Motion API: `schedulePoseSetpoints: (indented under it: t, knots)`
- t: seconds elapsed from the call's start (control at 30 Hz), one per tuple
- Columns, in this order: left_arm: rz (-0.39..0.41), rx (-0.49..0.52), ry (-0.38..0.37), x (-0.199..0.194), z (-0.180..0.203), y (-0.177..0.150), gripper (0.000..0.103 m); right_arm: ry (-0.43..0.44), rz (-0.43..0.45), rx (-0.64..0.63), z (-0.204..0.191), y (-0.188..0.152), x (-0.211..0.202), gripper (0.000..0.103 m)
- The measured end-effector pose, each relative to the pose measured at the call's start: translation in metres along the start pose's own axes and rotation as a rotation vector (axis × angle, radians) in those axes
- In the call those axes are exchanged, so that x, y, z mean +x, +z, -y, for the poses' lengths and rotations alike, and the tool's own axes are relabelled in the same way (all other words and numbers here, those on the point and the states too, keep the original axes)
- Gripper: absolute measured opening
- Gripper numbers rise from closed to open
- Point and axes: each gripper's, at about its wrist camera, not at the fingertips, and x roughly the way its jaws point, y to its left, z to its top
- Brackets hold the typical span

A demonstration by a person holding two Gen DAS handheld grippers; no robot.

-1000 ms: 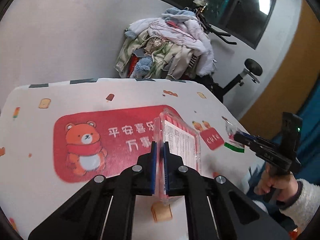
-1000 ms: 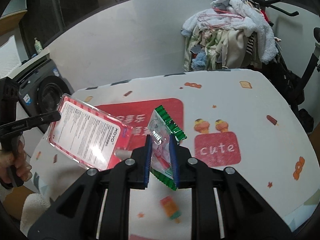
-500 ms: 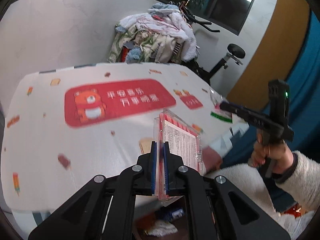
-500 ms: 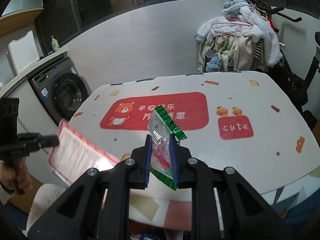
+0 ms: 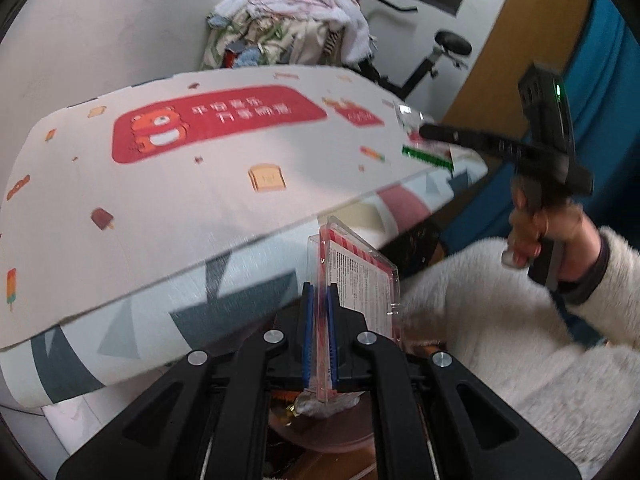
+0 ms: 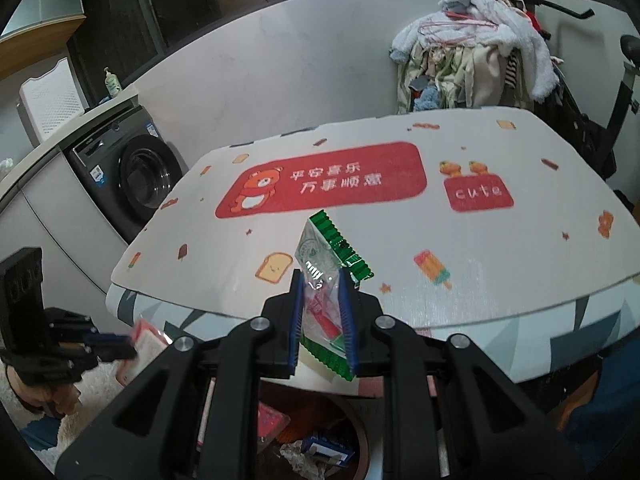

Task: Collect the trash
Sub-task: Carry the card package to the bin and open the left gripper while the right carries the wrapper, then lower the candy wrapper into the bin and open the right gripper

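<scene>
My left gripper is shut on a clear plastic blister pack with a red-striped printed card, held off the table's near edge, over a brown bin with rubbish in it. My right gripper is shut on a green-edged clear snack wrapper above the table's front edge. In the left wrist view the right gripper shows at the right with the wrapper. At the lower left of the right wrist view sits the left gripper with the pack.
The table wears a white cloth with a red bear banner. Below its edge the bin holds several scraps. A washing machine stands left; a clothes pile on an exercise bike stands behind. A fluffy white sleeve fills the right.
Both grippers have drawn back from over the tabletop to its near edge, each keeping its item. The left one has dropped lower, and the bin now shows beneath both.
</scene>
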Motion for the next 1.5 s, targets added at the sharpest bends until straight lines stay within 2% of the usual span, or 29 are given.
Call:
schedulePoseSetpoints:
  t: [0.33,0.47,0.57,0.63,0.67,0.7,0.77,0.87,1.0,1.1,1.2,1.33,1.5]
  knots:
    - [-0.147,0.108,0.063,0.053,0.014,-0.021,0.007,-0.009,-0.029,0.037,0.011,-0.018,0.009,0.021]
    - [-0.207,0.139,0.049,0.077,0.019,-0.028,0.007,-0.010,-0.039,0.038,0.012,-0.024,0.011,0.021]
    - [-0.223,0.107,0.024,0.088,0.016,-0.030,0.010,-0.008,-0.048,0.030,0.011,-0.030,0.012,0.021]
    - [-0.200,0.075,0.016,0.086,0.012,-0.030,0.028,-0.004,-0.055,0.028,0.011,-0.035,0.012,0.021]
    - [-0.175,0.054,0.007,0.082,0.009,-0.029,0.043,-0.002,-0.059,0.027,0.010,-0.037,0.013,0.021]
    - [-0.148,0.032,-0.006,0.076,0.006,-0.027,0.049,0.001,-0.065,0.025,0.009,-0.040,0.013,0.021]
    - [-0.096,-0.006,-0.010,0.063,0.002,-0.026,0.053,0.004,-0.078,0.013,0.006,-0.045,0.014,0.021]
    - [-0.017,-0.050,0.015,0.043,-0.003,-0.026,0.069,0.015,-0.099,-0.012,-0.001,-0.056,0.014,0.021]
    - [0.082,-0.103,0.065,0.016,-0.009,-0.028,0.084,0.054,-0.152,-0.028,-0.013,-0.073,0.020,0.021]
    - [0.147,-0.133,0.108,-0.001,-0.012,-0.034,0.092,0.092,-0.207,-0.053,-0.027,-0.088,0.029,0.021]
    - [0.190,-0.170,0.139,-0.011,-0.018,-0.037,0.095,0.123,-0.262,-0.071,-0.040,-0.101,0.037,0.021]
    - [0.188,-0.223,0.142,-0.011,-0.026,-0.041,0.096,0.154,-0.347,-0.097,-0.056,-0.119,0.051,0.021]
    - [0.182,-0.271,0.143,-0.008,-0.035,-0.045,0.096,0.147,-0.415,-0.139,-0.065,-0.133,0.065,0.021]
